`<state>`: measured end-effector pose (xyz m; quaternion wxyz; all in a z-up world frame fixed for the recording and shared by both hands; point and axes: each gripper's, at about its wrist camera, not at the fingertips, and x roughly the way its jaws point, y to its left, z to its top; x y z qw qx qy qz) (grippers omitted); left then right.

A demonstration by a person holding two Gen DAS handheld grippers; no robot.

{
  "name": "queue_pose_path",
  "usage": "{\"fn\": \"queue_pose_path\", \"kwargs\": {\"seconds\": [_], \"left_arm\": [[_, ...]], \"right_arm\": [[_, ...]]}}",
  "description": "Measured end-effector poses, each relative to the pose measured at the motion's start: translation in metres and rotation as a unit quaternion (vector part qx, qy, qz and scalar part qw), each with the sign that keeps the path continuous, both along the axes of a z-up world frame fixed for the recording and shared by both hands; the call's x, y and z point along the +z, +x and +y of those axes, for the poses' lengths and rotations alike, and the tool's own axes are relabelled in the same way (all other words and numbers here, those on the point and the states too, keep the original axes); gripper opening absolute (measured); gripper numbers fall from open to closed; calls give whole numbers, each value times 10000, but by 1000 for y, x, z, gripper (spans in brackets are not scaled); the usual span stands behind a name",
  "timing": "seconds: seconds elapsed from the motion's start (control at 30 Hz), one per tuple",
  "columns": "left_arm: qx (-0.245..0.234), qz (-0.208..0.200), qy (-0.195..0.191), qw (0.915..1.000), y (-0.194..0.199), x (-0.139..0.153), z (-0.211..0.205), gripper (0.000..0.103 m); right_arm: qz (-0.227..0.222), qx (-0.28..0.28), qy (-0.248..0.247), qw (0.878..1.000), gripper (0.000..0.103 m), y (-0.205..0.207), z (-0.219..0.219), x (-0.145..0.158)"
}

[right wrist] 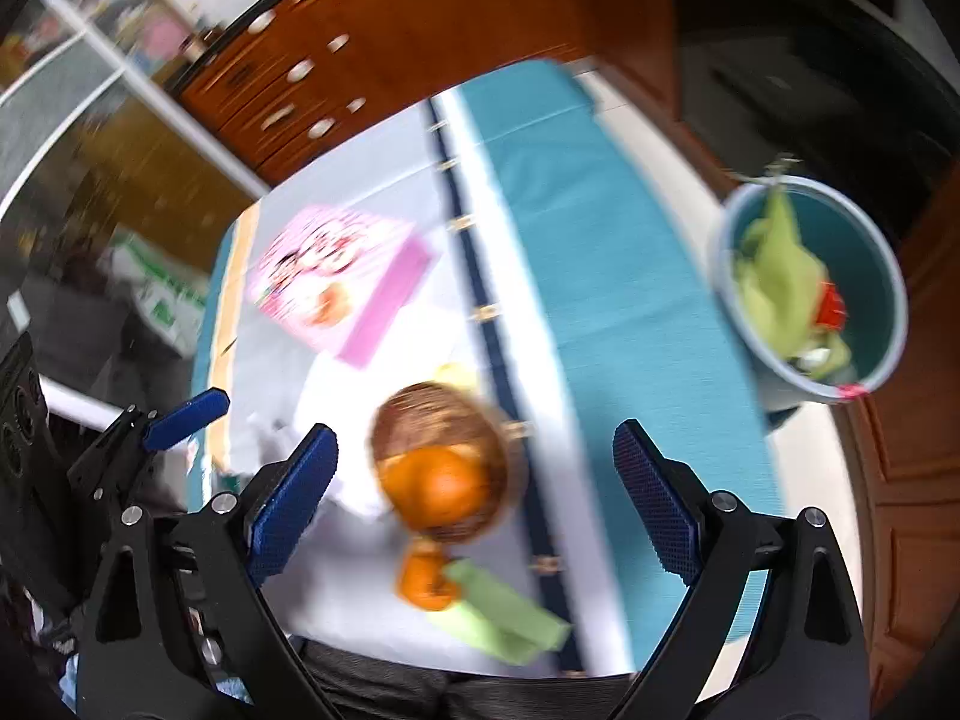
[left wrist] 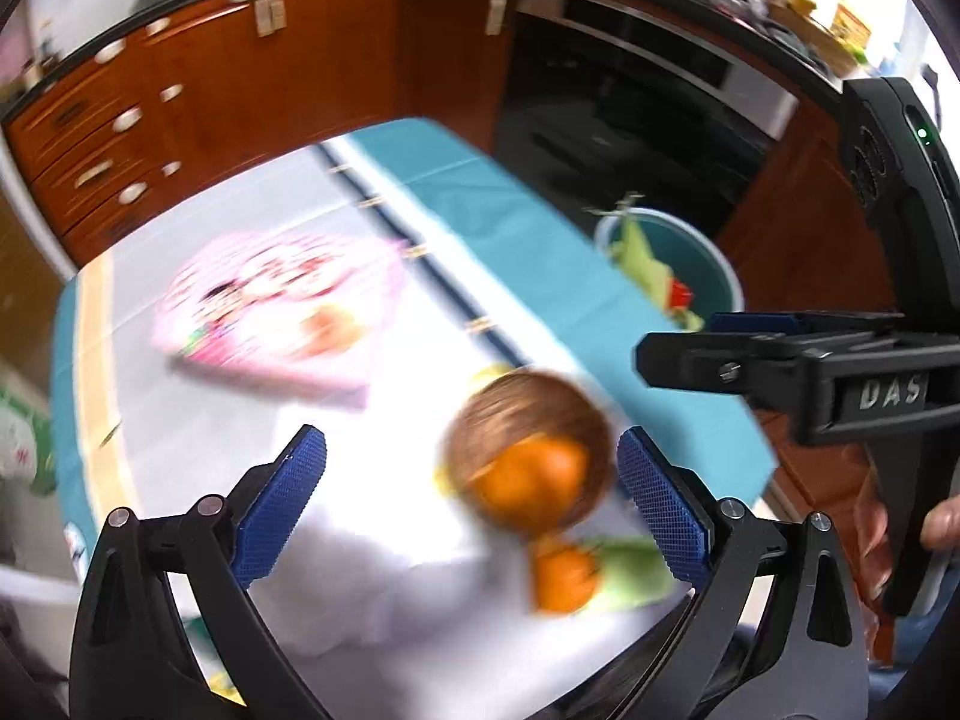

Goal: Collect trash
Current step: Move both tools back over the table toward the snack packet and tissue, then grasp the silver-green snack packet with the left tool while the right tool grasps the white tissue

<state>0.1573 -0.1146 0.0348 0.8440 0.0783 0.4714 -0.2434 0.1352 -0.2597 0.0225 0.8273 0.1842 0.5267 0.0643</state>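
A crumpled green napkin [right wrist: 504,612] lies on the table beside a loose orange [right wrist: 426,582]; both show blurred in the left wrist view, the napkin [left wrist: 630,570] and the orange [left wrist: 564,576]. A teal bucket [right wrist: 864,276] stands on the floor past the table's right edge, holding green paper and a red scrap; it shows too as the bucket [left wrist: 708,264]. My left gripper [left wrist: 471,438] is open and empty above the table. My right gripper [right wrist: 474,432] is open and empty as well. Each appears in the other's view: right fingers [left wrist: 690,354], left fingers [right wrist: 186,414].
A wicker basket [right wrist: 444,468] with an orange sits mid-table under both grippers, a yellow item behind it. A pink picture box [right wrist: 342,282] lies farther back. The table [right wrist: 600,240] has a white and teal cloth. Wooden drawers [left wrist: 120,138] and a dark oven [left wrist: 630,108] lie beyond.
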Motion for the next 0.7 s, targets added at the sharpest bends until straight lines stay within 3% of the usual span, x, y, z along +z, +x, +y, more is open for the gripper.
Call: {"fn": "queue_pose_path", "kwargs": {"seconds": [0.27,0.47,0.7], "left_arm": [[913,174,41,9957,-7,-23,126,98],[1255,356,93,9914,-20,-46,174,98],[1577,653,126,9852,-41,-74,218,98]], "right_arm": [[298,851,-66,9959,90,20,94,-18],[622,1311,-172,9893,90,29,150,-43],[887,1536,-332,9836,90,35,184,-70]]}}
